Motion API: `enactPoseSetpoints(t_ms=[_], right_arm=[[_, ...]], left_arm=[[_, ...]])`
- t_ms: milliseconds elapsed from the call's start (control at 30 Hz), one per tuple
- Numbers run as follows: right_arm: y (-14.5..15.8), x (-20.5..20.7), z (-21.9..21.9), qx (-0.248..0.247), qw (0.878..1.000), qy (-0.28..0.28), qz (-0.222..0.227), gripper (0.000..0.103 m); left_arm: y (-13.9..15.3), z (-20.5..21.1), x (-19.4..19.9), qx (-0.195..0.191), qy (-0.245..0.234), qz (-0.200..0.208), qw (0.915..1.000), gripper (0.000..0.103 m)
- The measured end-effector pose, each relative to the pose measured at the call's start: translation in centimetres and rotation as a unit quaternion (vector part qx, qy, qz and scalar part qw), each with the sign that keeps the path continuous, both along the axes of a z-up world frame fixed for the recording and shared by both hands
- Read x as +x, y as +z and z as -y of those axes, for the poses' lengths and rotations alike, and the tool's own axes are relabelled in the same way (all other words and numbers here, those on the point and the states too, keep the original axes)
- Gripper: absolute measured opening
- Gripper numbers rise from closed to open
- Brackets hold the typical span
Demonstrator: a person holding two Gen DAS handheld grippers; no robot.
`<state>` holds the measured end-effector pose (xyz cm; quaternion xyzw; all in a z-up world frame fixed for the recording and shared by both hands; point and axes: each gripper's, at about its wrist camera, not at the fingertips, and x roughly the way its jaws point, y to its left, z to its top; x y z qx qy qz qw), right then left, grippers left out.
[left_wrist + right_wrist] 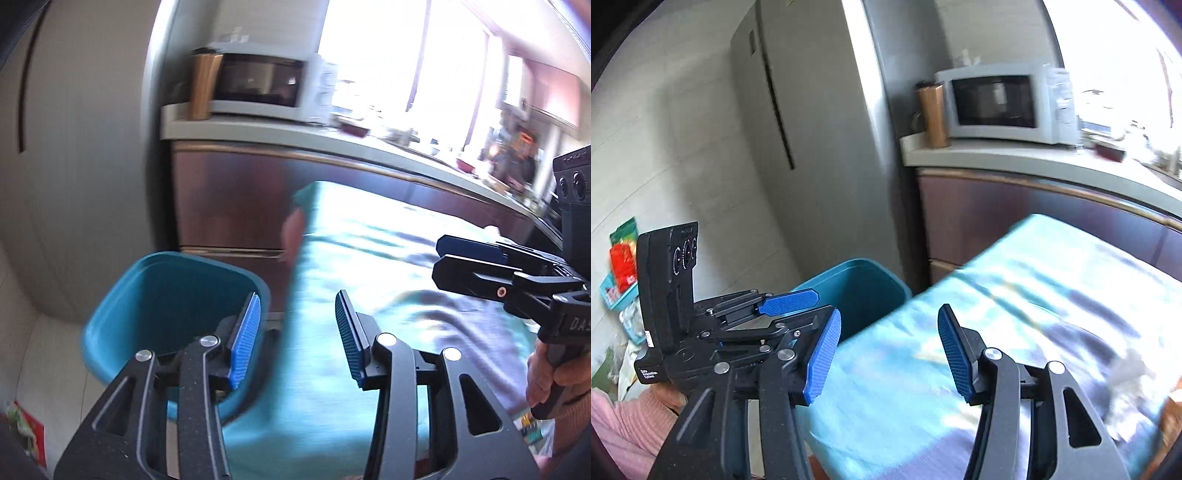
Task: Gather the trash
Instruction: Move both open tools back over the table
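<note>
Teal trash bin (173, 314) sits lower left in the left wrist view, on the floor against the corner of the table (369, 240) with its turquoise cloth; what's inside it can't be made out. Left gripper (297, 336) hangs over the bin's rim and the cloth's edge, jaws apart, nothing between the blue pads. Right gripper (888, 354) hangs over the cloth, jaws apart too, empty. Crumpled white scrap (1130, 373) lies blurred at the right edge of the right wrist view. Behind: wood-fronted counter (1015, 158), white microwave (997, 103), grey fridge (812, 110) upper left.
</note>
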<state>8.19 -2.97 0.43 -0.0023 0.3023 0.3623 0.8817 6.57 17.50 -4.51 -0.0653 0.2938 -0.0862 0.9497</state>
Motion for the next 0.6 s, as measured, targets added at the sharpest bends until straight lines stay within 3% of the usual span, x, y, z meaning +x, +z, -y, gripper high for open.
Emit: enactPoseSetpoints(t_ms=[300,600], right_arm=[[0.0,-3.3,9.5,0.003,0.994,-0.108,0.010,0.053],[-1.1,-6.9,19.1,0.008,0.974,-0.227,0.015,0.053]], left_arm=[[1.0,8.4,-0.5,-0.003,-0.092,0.008,0.9958,0.044],[0.7,16.8,-0.3,0.004,-0.180,0.002,0.9836,0.045]])
